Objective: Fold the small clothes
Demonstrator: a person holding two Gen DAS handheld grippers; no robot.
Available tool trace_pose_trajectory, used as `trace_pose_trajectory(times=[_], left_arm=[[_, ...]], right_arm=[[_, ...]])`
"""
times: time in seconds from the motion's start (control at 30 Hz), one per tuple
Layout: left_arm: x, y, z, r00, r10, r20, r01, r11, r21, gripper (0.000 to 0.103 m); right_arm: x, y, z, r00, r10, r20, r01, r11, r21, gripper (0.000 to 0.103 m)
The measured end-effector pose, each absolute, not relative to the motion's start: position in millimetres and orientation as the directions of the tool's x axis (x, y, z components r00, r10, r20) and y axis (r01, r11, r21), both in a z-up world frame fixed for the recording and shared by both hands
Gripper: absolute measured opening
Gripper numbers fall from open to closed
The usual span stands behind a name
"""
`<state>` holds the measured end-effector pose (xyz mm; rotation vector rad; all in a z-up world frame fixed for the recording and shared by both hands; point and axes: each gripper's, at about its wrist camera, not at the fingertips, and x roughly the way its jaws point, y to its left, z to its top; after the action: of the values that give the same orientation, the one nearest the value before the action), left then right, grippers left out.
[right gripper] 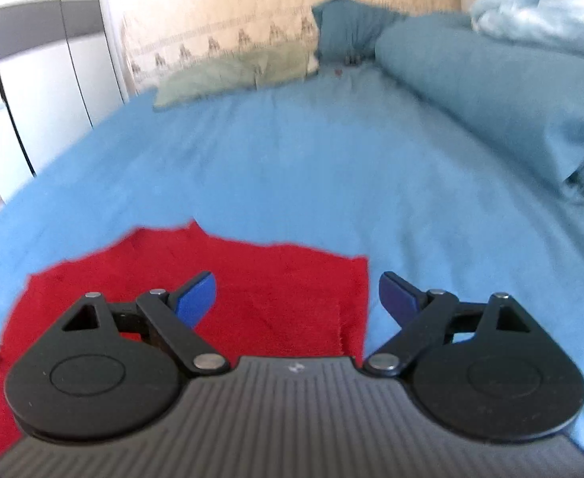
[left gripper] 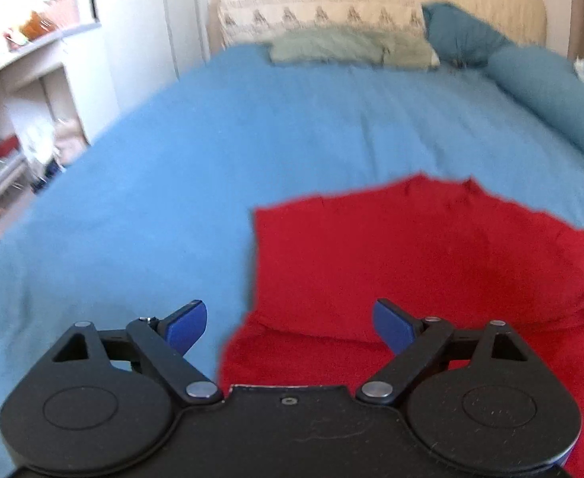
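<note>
- The small red knit garment [left gripper: 419, 263] is lying spread on the light blue bedsheet [left gripper: 212, 167], towards the near end of the bed, with a fold ridge running across its near part.
- The left black two-finger gripper with blue pads [left gripper: 290, 324] is hovering just over the garment's left edge, jaws spread wide and gripping nothing.
- One of its blue pads [left gripper: 186, 328] is sitting above bare sheet while the other is hanging over red cloth; whether either pad is touching fabric, I cannot tell.
- From the right wrist view, the same red garment [right gripper: 276, 290] is showing its far edge, jagged and a bit rumpled, with a seam line near its right border.
- The right black two-finger gripper with blue pads [right gripper: 297, 300] is poised over that right border, jaws also wide apart and holding nothing.
- Its left pad [right gripper: 196, 302] is hanging over the red cloth, and the right pad is sitting over blue sheet just beside the garment's edge.
- At the far end, a pale green cushion [left gripper: 351, 46] is leaning against a cream embroidered pillow [left gripper: 319, 14].
- A rolled teal duvet [right gripper: 491, 91] is running along the right side of the bed, well apart from the garment, with a crumpled pale blue cloth [right gripper: 543, 4] sitting on top of it.
</note>
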<state>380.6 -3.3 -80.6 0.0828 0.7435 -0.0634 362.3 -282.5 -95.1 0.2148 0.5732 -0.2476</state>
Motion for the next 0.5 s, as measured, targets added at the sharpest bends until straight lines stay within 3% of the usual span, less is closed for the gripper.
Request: trace_pose_trajectory(times=[0.13, 0.3, 0.5], left_arm=[[333, 18, -48, 0.793, -0.014, -0.609, 0.045, 0.998, 0.035, 0.103], [277, 42, -40, 0.831, -0.008, -0.556, 0.019, 1.000, 0.013, 0.103], [216, 57, -37, 0.846, -0.034, -0.531, 0.034, 0.999, -0.010, 0.103]], right_arm=[[307, -282, -52, 0.860, -0.155, -0.487, 0.253, 0.957, 0.143, 0.103], [237, -284, -20, 0.900, -0.135, -0.415, 0.200, 0.973, 0.117, 0.103], [152, -268, -8, 0.900, -0.122, -0.419, 0.171, 0.982, 0.083, 0.103]])
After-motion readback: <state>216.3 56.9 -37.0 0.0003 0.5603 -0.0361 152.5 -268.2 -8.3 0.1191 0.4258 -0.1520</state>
